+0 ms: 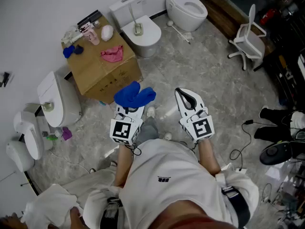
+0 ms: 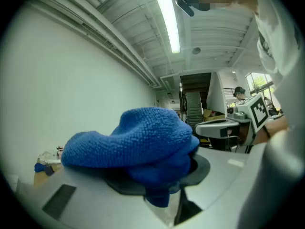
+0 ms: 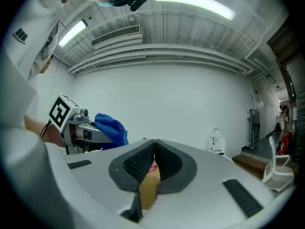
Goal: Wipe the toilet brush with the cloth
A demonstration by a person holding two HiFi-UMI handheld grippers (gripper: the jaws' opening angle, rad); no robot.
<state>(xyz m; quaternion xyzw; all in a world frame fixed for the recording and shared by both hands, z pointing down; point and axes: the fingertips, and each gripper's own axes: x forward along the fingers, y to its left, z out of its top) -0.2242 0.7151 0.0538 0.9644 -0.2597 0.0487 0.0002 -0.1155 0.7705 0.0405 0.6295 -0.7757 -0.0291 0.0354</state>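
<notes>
At lower centre of the head view, the person holds both grippers level, side by side over the floor (image 1: 205, 66). The left gripper (image 1: 129, 108) has its jaws closed on a bunched blue cloth (image 1: 135, 95); in the left gripper view the cloth spills over the pads and hides their tips. The right gripper (image 1: 183, 95) is just beside it, apart from the cloth. Its jaws are closed pad to pad with nothing between them, which the right gripper view confirms. The toilet brush (image 1: 137, 29), as far as I can tell, stands upright in its holder on the closed lid of a toilet (image 1: 145, 39), well apart from both grippers and beyond a cardboard box (image 1: 102, 73). The box top serves as a surface carrying a pink rag (image 1: 112, 54) and a few small items too small to identify. A second toilet (image 1: 187, 8) stands further back, lid up. A long-handled tool (image 1: 179, 33) lies on the floor between the toilets. A white chair (image 1: 248, 39) stands at right.
</notes>
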